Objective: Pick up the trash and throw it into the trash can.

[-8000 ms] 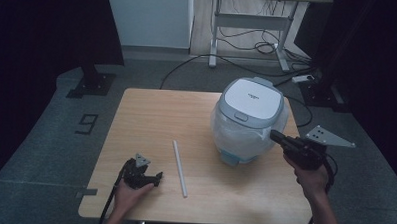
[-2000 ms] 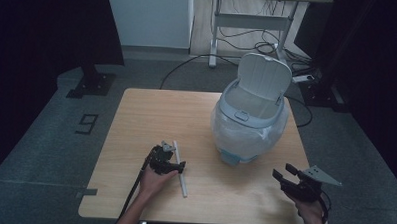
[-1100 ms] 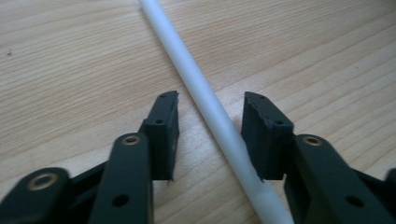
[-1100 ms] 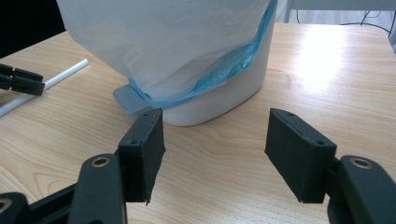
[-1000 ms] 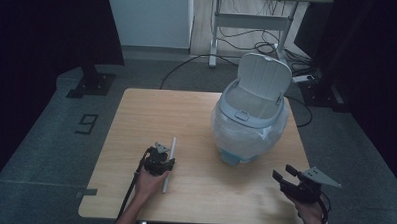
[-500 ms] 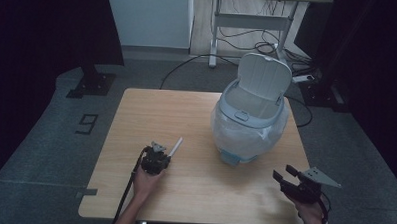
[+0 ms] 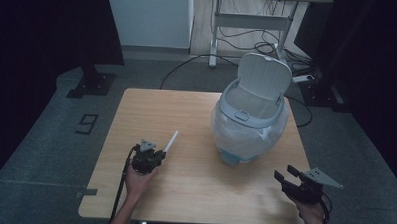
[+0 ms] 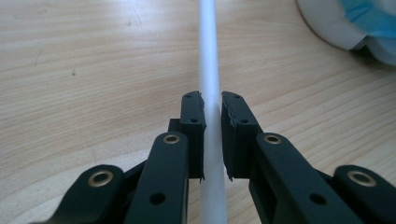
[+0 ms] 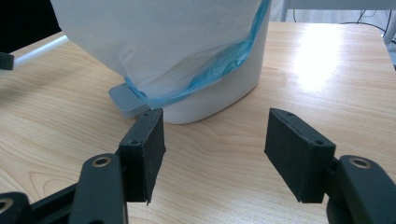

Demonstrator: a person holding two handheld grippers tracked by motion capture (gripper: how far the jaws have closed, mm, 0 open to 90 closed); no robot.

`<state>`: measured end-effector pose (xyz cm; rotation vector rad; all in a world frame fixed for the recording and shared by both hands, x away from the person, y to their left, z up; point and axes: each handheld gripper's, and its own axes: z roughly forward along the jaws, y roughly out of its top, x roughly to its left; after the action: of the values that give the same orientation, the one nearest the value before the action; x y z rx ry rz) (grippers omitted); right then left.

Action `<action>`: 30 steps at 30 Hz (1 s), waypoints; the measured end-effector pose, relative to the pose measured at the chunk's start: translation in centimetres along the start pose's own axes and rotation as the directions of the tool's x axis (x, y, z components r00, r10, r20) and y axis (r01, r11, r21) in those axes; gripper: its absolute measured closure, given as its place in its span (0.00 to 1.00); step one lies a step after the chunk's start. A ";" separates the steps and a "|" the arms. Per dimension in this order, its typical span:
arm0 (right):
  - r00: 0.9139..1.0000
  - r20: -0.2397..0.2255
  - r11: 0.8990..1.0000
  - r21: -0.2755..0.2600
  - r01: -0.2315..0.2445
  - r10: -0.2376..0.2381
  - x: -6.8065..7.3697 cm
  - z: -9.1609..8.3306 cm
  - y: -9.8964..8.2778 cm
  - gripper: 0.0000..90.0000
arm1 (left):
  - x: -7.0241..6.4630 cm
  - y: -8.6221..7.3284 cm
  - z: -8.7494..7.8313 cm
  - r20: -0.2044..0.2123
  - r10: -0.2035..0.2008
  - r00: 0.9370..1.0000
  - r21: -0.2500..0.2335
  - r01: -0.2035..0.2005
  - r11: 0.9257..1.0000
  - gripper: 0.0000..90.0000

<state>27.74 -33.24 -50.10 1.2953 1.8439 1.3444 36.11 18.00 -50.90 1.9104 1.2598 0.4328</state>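
Note:
A thin white stick [image 7: 171, 141] is clamped between the jaws of my left gripper [image 7: 154, 155] at the front left of the table. In the left gripper view the stick [image 8: 208, 70] runs straight out between the pads above the wood, its far end pointing toward the bin. The white pedal bin [image 7: 249, 119] stands at the back right with its lid [image 7: 264, 76] up and a white liner with a blue drawstring. My right gripper [image 7: 283, 174] hovers open at the front right, facing the bin's base [image 9: 224, 88] and grey pedal [image 9: 126, 100], jaws empty.
The wooden table [image 7: 151, 105] has bare room at its left and middle. A desk frame and cables [image 7: 249, 38] stand on the floor behind it. Dark curtains hang at both sides.
The left gripper has closed on the stick, lifted it off the table and swung its far end toward the bin. The right gripper has stayed put.

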 end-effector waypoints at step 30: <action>1.000 0.006 0.999 0.050 -0.010 0.009 -0.2 1.2 -1.1 0.41 | -2.4 3.4 -3.7 0.136 0.072 0.988 -0.158 -0.050 0.986 0.89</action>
<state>28.40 -32.94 -51.61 1.3336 1.8812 1.3057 34.70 16.83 -45.68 1.8181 1.0477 0.4066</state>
